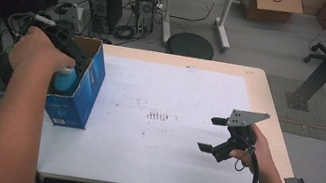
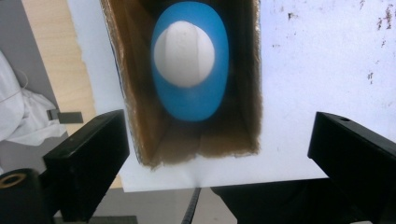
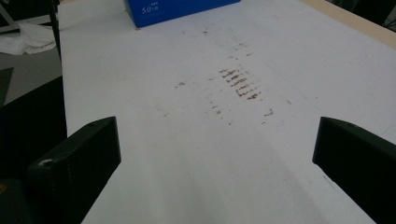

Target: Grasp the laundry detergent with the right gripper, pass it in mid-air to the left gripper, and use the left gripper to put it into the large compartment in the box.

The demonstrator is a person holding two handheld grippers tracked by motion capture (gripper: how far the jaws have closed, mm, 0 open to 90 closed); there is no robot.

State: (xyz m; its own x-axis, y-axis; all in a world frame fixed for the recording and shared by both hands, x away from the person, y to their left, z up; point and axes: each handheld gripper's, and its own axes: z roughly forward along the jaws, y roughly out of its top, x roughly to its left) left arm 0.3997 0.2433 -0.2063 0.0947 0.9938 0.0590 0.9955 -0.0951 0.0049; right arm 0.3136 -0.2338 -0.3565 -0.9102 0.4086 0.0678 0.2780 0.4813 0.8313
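Standing upright inside the open blue box (image 1: 81,88) at table's (image 1: 176,175) left edge: blue bottle (image 2: 190,70) w/ white cap. Left gripper (image 2: 219,158) hovers directly above, jaws spread, nothing gripped. Right gripper (image 1: 214,134), jaws apart & empty, sits well apart over bare tabletop.

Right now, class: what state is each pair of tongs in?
Left tongs: open, holding nothing, above the blue bottle in the cardboard box.
Right tongs: open, holding nothing, above the table.
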